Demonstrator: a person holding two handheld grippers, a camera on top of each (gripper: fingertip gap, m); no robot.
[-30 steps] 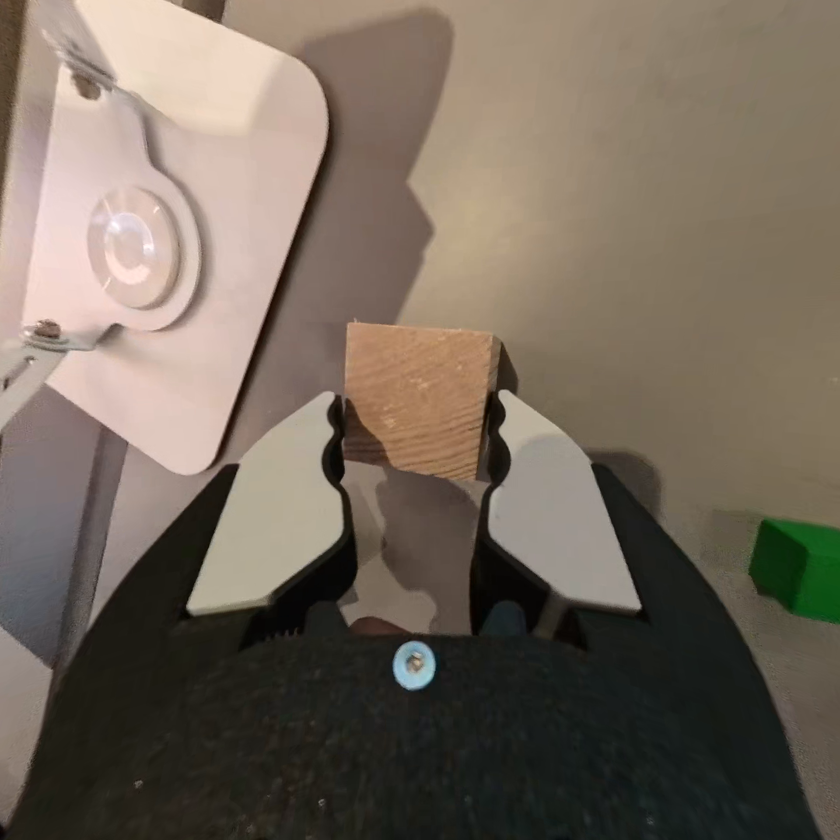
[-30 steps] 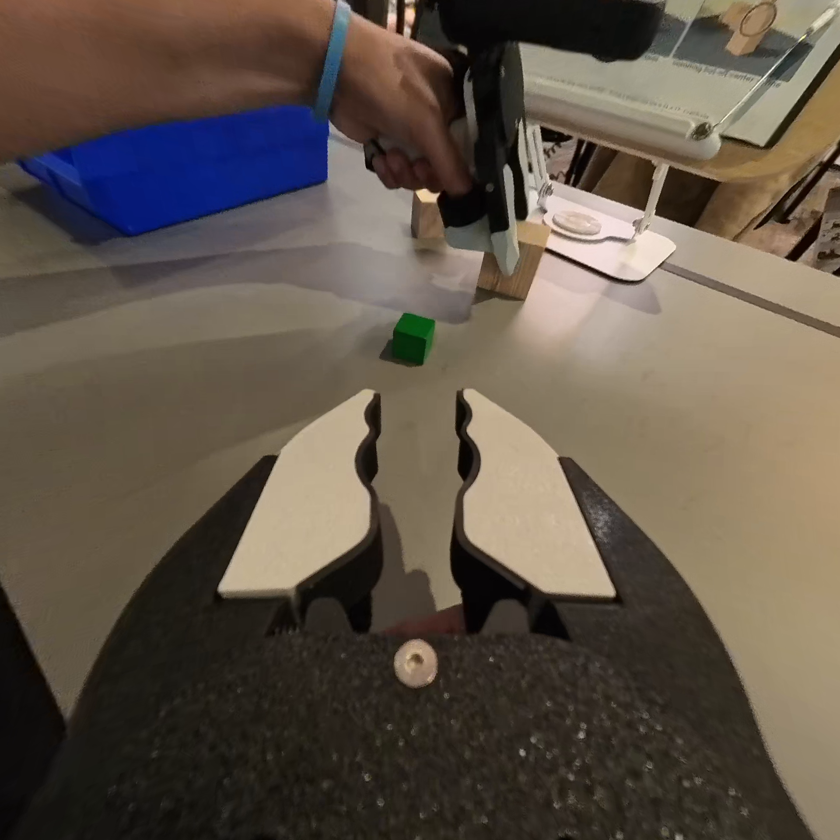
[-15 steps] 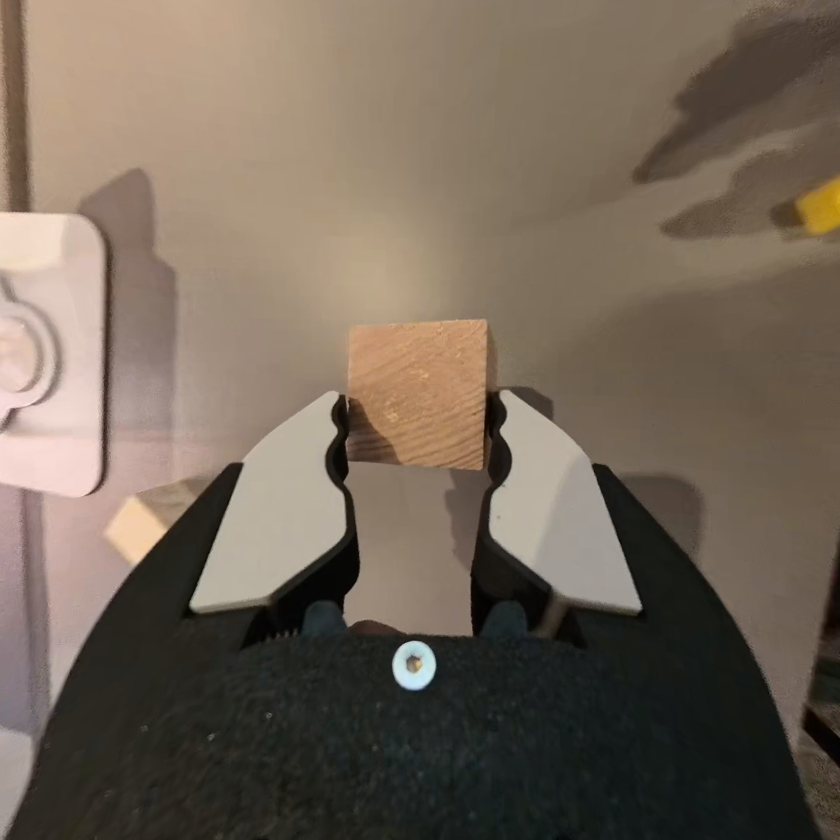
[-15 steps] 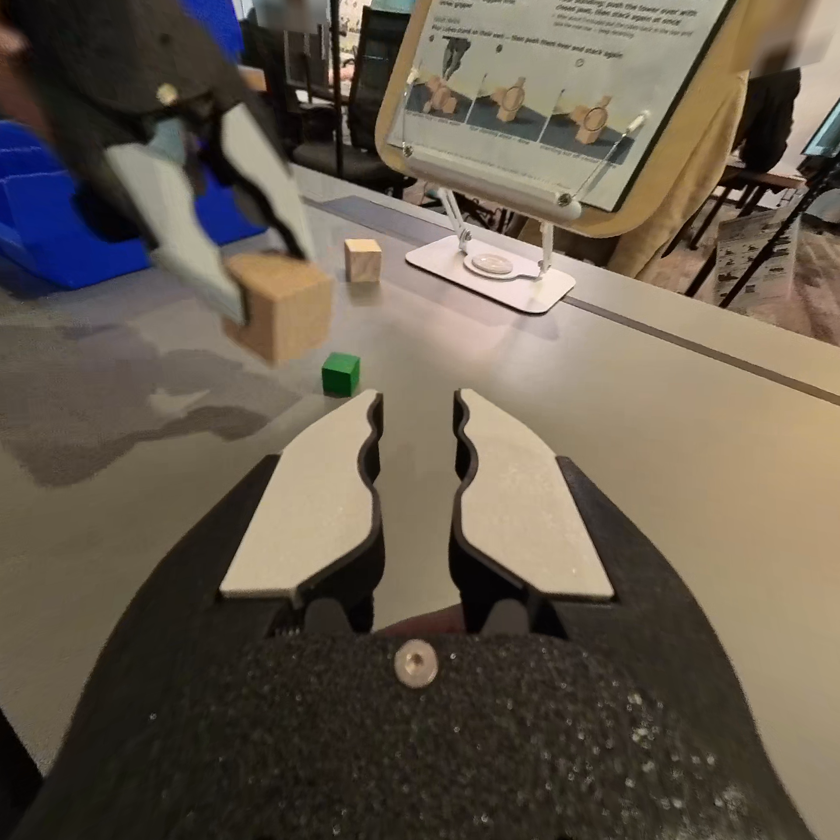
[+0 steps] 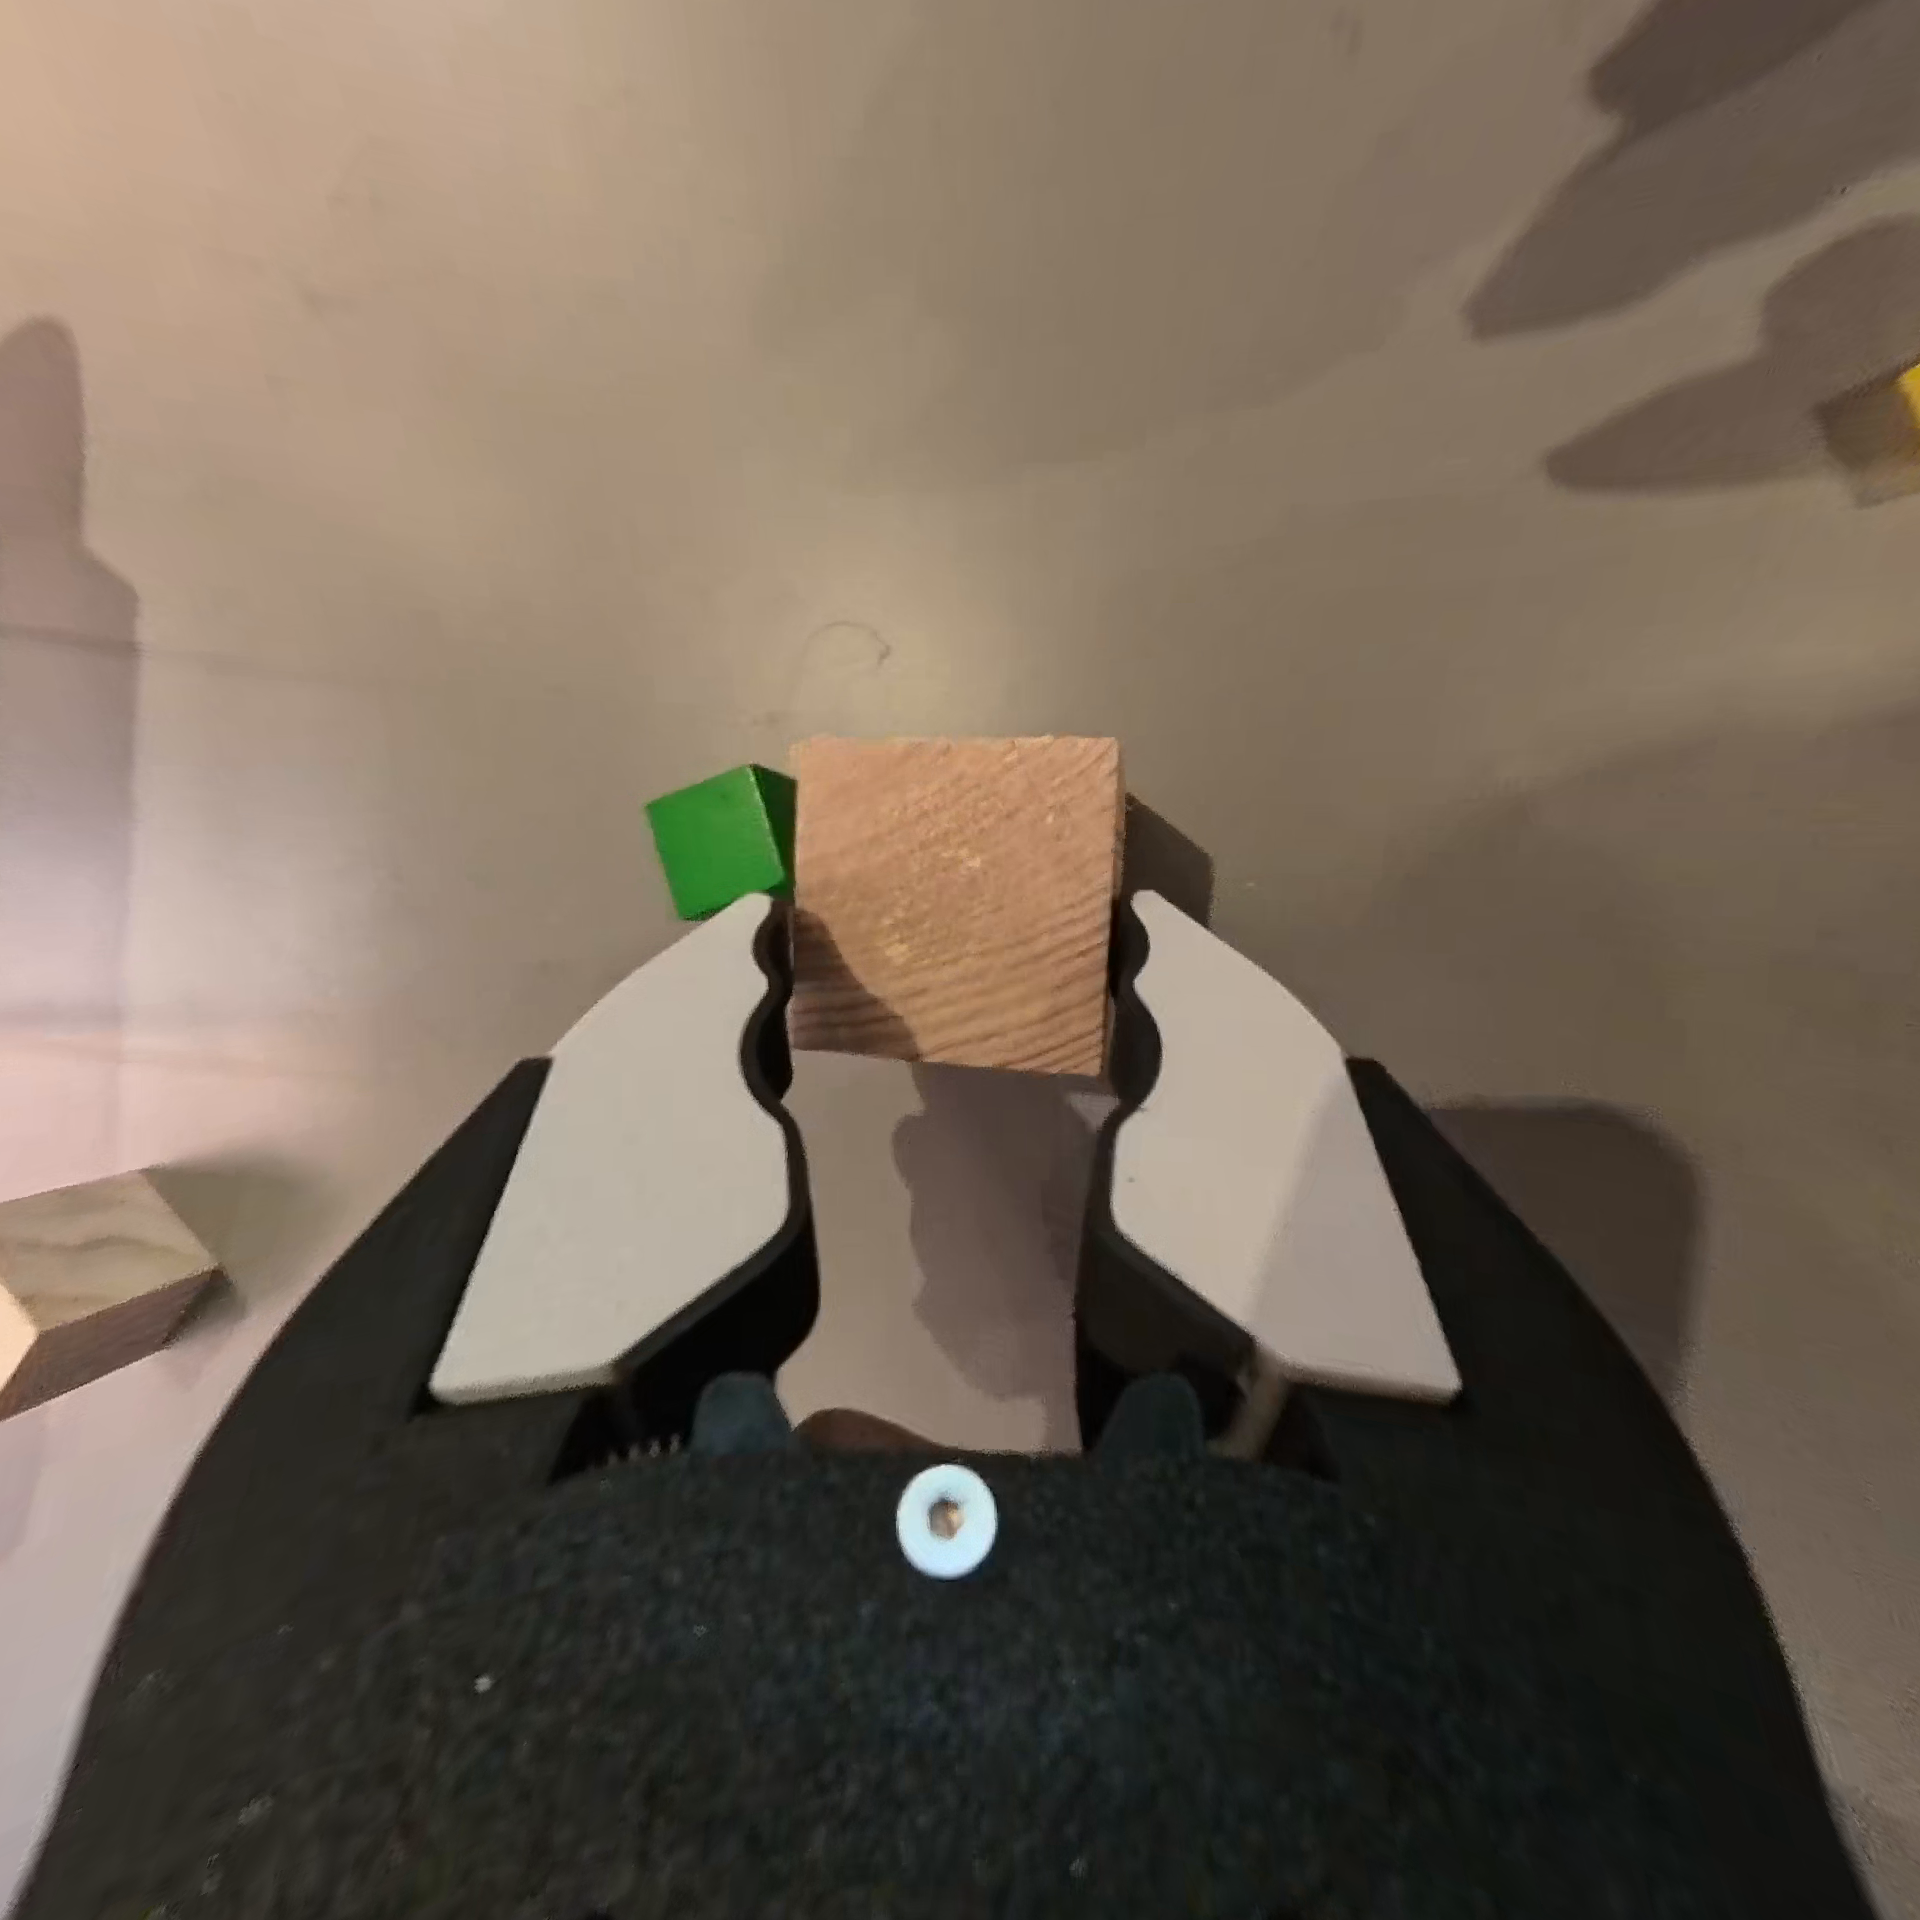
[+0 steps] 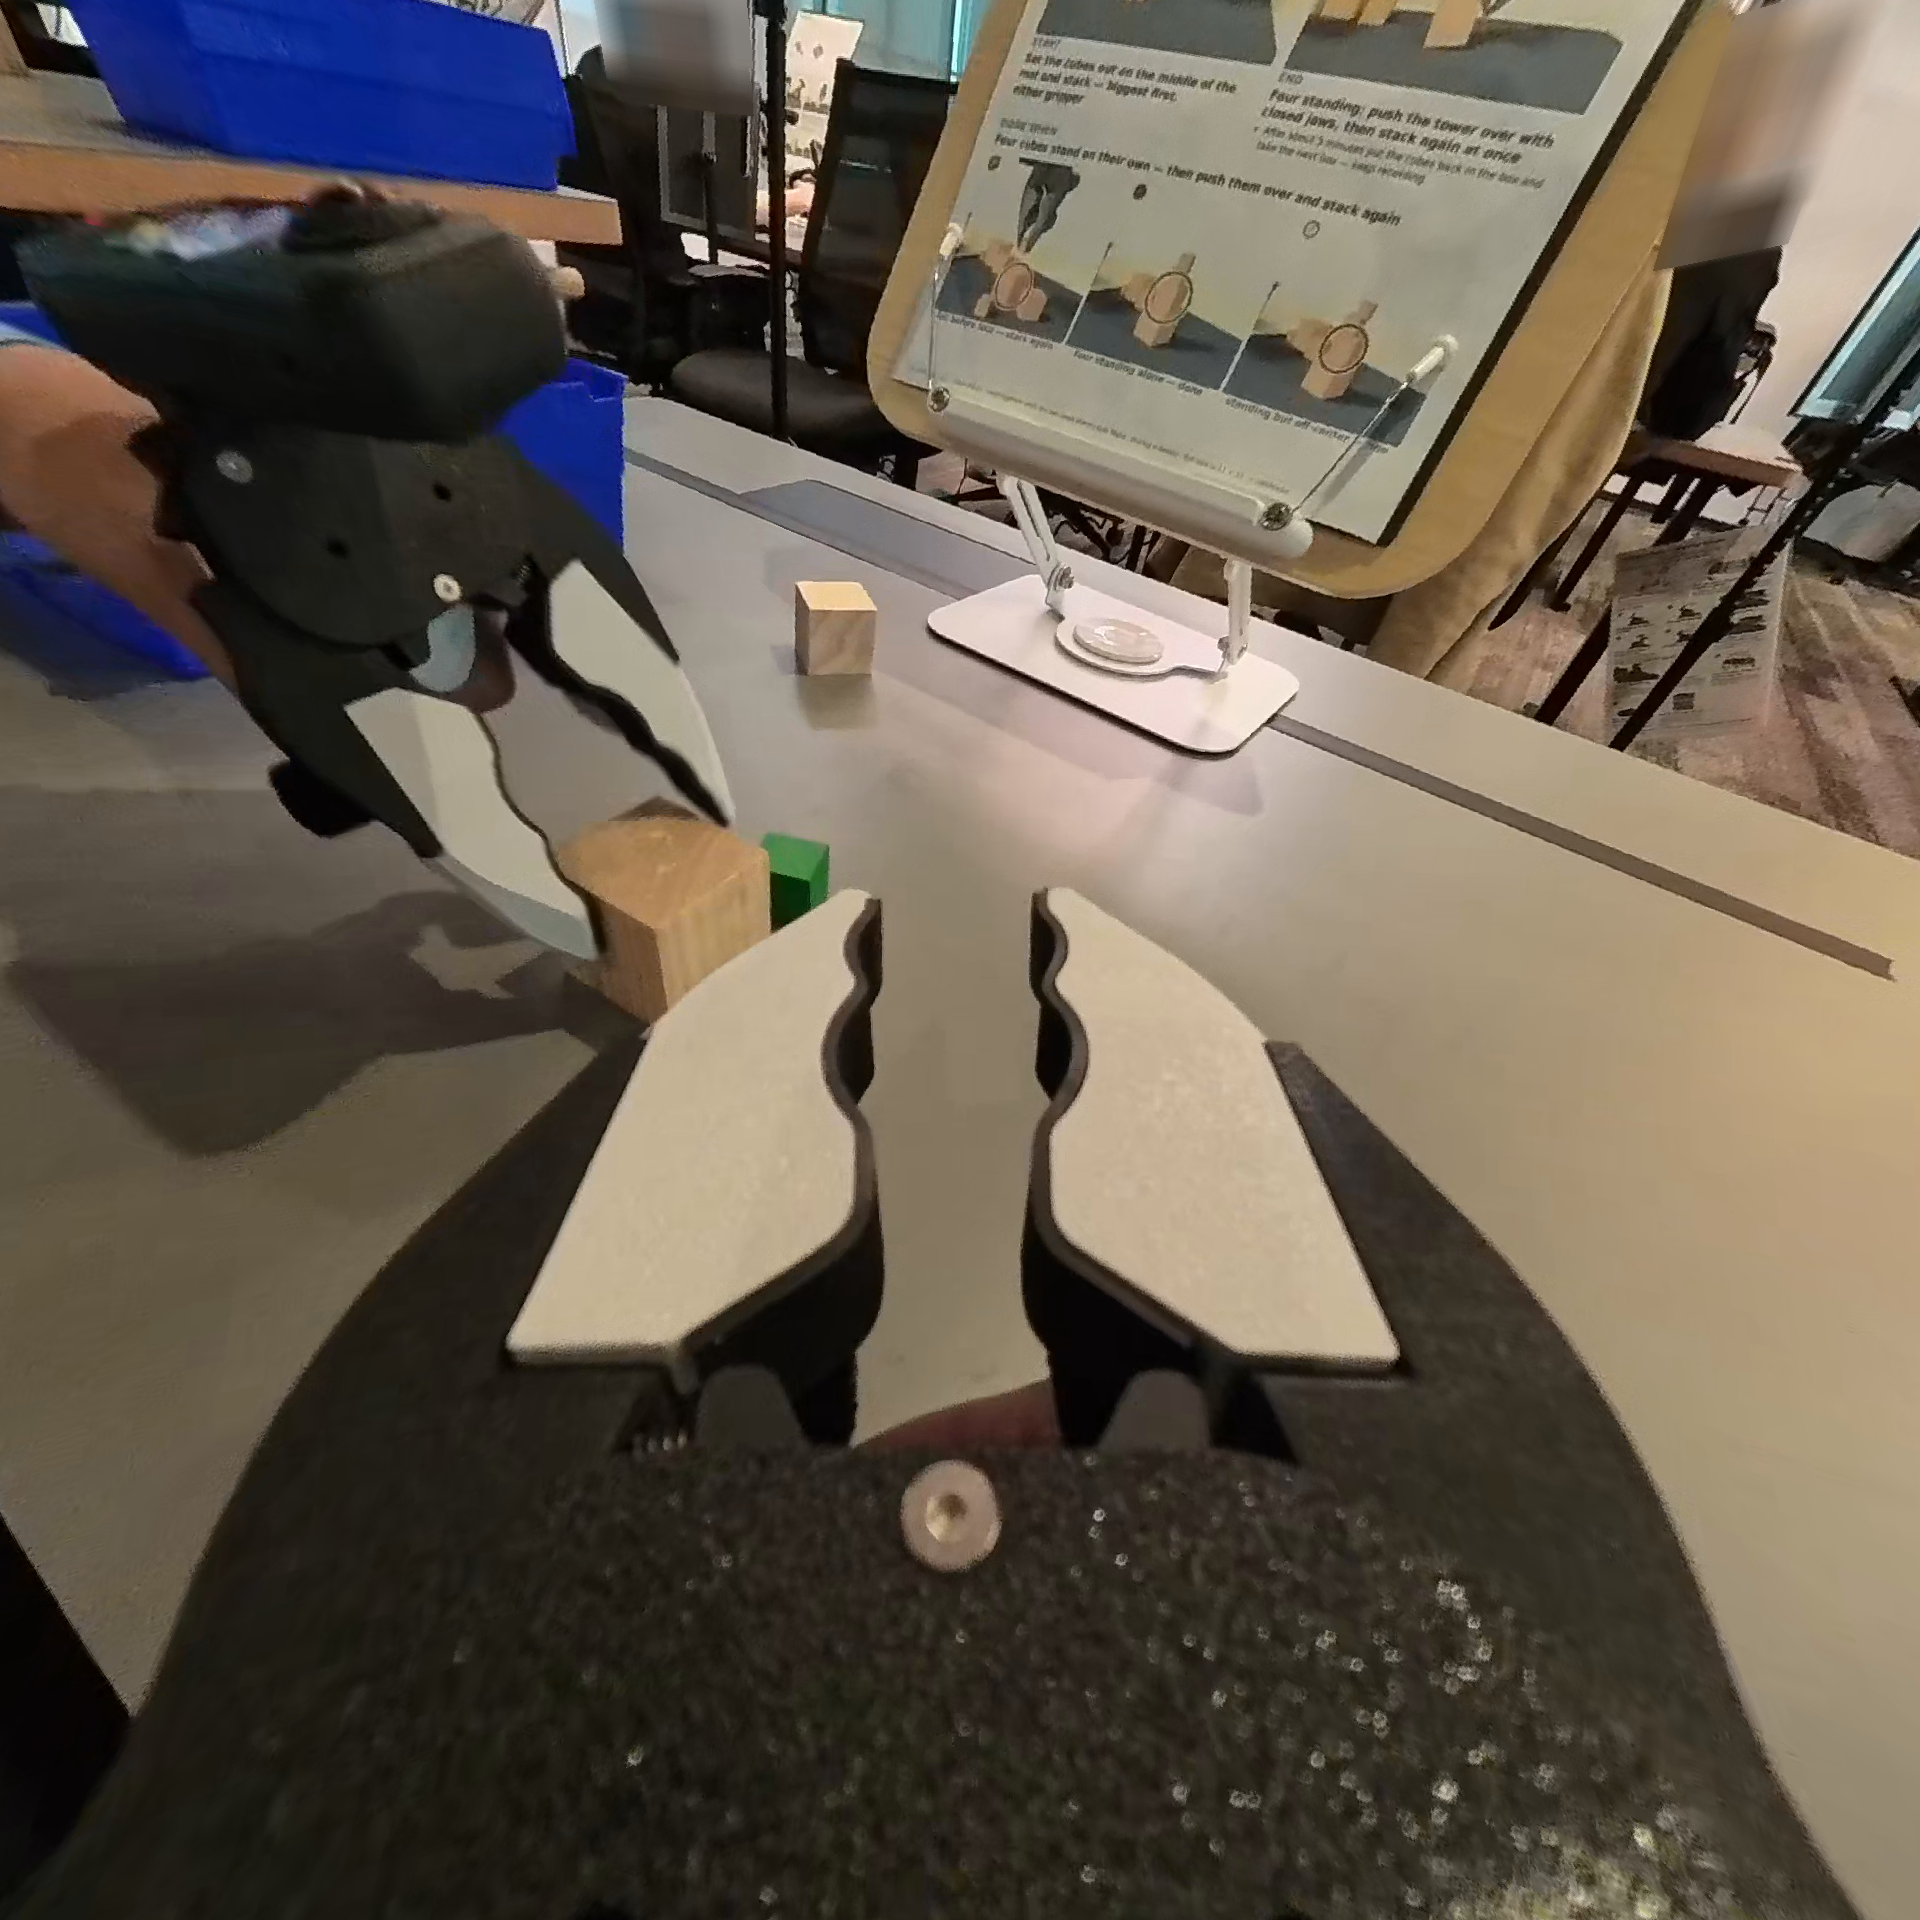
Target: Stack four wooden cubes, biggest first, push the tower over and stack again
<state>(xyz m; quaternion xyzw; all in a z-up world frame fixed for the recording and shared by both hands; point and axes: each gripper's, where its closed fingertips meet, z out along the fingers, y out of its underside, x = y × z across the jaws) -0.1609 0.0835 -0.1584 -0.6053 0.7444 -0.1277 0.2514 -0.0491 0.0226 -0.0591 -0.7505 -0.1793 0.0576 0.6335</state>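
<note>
Grey table point(image 6: 1351, 1039), frame centre: left gripper point(image 5: 951, 935) pinches biggest cube point(image 5: 951, 904) beside green cube point(image 5: 717, 842), step 1, next release; right gripper point(image 6: 956, 935) spread, empty.

Small cube point(image 6: 798, 875) just behind, perhaps touching, big cube point(image 6: 675, 914).

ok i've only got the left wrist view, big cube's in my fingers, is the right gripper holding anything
Observer: No, the right gripper is open and empty, over the table.
Operator: what's that cut off block at my left edge
Observer: A plain cube, upright near the stand's white base, apart from it.
Operator: and what's further out that way
Observer: Blue bins at the far left, past the big cube.
</note>
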